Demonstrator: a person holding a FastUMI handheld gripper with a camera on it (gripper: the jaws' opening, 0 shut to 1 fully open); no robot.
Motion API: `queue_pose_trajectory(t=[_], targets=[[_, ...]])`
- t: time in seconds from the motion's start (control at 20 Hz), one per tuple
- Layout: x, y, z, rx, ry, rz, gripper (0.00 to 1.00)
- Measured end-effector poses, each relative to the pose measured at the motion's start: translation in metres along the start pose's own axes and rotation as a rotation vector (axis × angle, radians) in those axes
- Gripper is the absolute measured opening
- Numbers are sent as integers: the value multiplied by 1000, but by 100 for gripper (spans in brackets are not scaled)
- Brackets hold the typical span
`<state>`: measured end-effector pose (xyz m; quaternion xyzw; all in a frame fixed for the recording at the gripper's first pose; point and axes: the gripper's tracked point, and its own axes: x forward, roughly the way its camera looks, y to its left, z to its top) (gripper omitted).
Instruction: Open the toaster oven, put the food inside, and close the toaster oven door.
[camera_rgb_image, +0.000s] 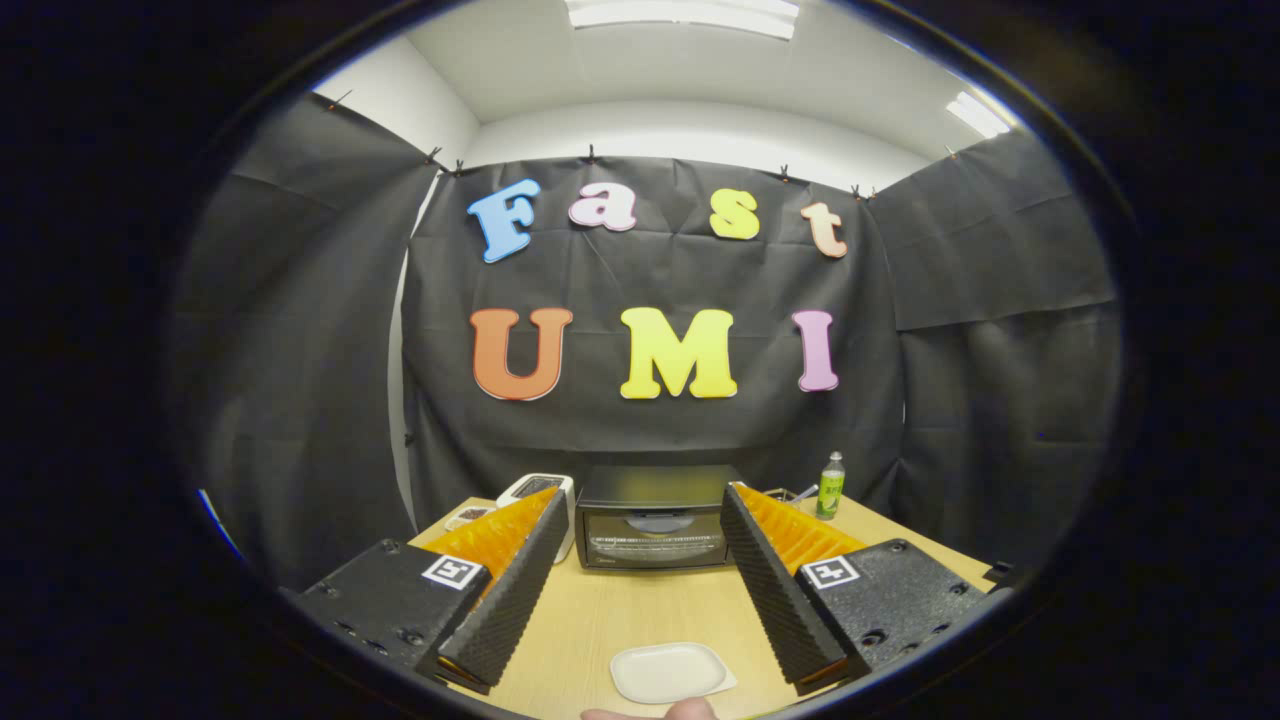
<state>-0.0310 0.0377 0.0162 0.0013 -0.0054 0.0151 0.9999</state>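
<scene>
Toaster oven (652, 517) straight ahead, door shut, framed between the gripper's (645, 520) wide-spread, empty fingers.
Bare table (640, 605) runs open up to it, with a white plate (668, 671) lying near, between the fingers. White toaster (540, 492) sits left, green bottle (830, 486) right; possibly a fingertip beside the plate.

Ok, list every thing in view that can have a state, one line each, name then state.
toaster oven: door shut, standing at the table's far end beyond the tool.
tool: open, fingers spread wide, holding nothing.
white plate: empty, flat on the table between the fingers.
green bottle: upright, right of the toaster oven.
white appliance: upright, left of the toaster oven.
</scene>
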Motion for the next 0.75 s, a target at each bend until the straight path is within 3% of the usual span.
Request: queue_pose_trajectory(t=[0.75], targets=[[5,-1,-6,10,10,-2,100]])
